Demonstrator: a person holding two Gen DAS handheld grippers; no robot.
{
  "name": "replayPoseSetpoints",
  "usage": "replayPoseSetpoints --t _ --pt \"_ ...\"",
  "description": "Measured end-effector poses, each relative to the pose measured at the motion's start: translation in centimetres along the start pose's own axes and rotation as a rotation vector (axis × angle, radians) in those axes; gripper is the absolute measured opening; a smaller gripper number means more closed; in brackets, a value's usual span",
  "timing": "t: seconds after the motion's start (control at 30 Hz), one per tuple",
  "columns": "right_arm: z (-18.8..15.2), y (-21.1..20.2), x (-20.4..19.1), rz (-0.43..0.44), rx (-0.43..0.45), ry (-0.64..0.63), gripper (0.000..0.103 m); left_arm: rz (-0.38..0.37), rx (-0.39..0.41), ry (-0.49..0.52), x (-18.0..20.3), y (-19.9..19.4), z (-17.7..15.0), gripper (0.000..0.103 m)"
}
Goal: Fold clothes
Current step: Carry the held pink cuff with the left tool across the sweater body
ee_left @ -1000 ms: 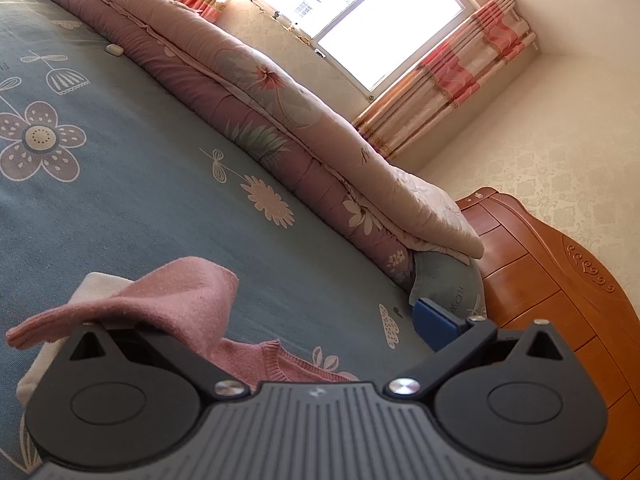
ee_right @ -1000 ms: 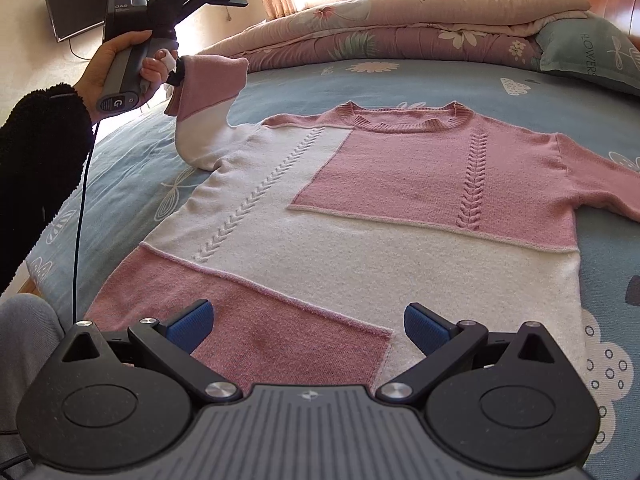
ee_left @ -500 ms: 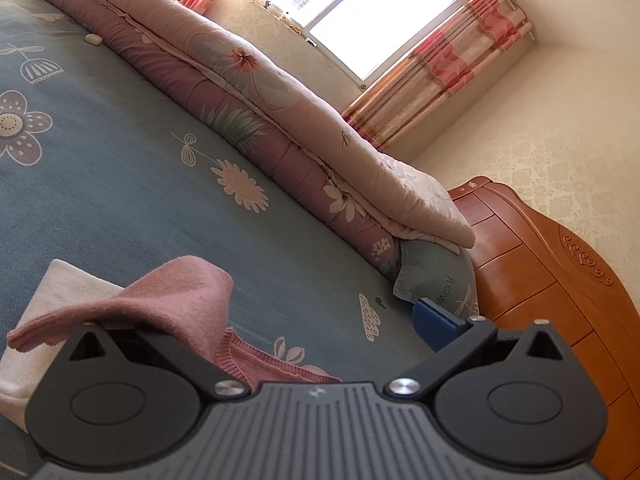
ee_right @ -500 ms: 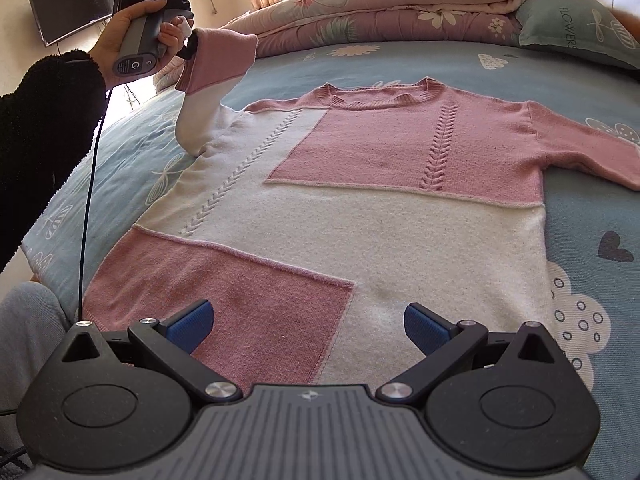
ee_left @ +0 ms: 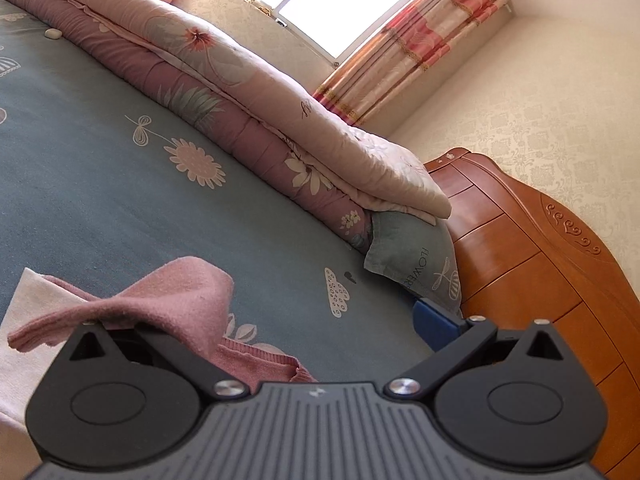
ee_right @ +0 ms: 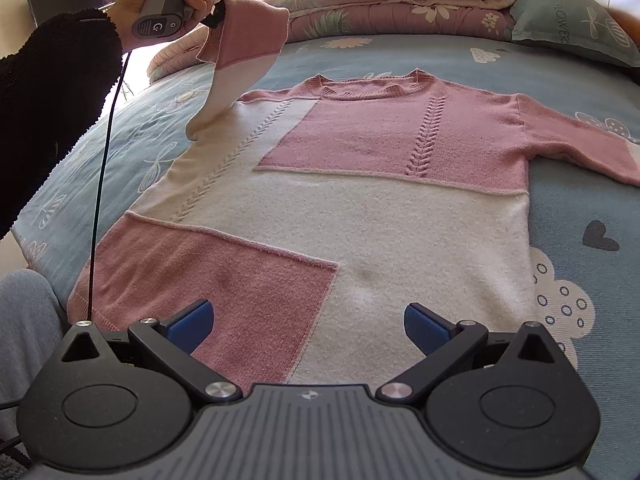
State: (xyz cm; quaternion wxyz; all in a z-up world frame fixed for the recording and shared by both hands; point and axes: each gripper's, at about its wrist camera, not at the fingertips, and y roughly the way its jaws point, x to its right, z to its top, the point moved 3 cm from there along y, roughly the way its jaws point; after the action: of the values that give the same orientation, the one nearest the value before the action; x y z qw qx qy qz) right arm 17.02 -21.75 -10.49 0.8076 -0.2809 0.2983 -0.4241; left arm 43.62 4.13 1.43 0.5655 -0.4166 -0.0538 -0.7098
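Observation:
A pink and cream knit sweater (ee_right: 360,208) lies face up and flat on the bed, neck towards the far side. Its left sleeve (ee_right: 244,44) is lifted off the bed and hangs from my left gripper (ee_right: 212,16), held in a person's hand at the top left. In the left wrist view the pink cuff (ee_left: 176,300) drapes over the left finger and hides it. The right finger (ee_left: 434,322) stands far off to the side, so my left gripper (ee_left: 312,320) has its jaws wide apart. My right gripper (ee_right: 306,320) hovers open over the sweater's hem, nothing between its fingers. The right sleeve (ee_right: 580,144) lies stretched out flat.
The bed has a blue-grey flowered sheet (ee_right: 580,220). A rolled pink quilt (ee_left: 240,92) and a grey-green pillow (ee_left: 416,256) lie along the far side. A wooden headboard (ee_left: 540,272) stands beyond. The person's dark sleeve (ee_right: 52,92) and knee (ee_right: 24,312) are at the left.
The left gripper has raised the sleeve higher and carried it a little towards the sweater's body. The right gripper has edged forward over the hem, still open.

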Motion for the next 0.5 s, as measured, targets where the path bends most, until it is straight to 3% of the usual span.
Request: replayPoseSetpoints --t 0.27,0.5 --pt "-0.1 0.0 -0.1 -0.015 -0.009 -0.006 0.103 0.022 -0.078 0.033 0.9 3.0 -2.7 0.102" --pt "-0.2 -0.2 -0.1 -0.022 -0.005 -0.016 0.103 0.152 -0.184 0.162 -0.7 5.0 -5.8 0.102"
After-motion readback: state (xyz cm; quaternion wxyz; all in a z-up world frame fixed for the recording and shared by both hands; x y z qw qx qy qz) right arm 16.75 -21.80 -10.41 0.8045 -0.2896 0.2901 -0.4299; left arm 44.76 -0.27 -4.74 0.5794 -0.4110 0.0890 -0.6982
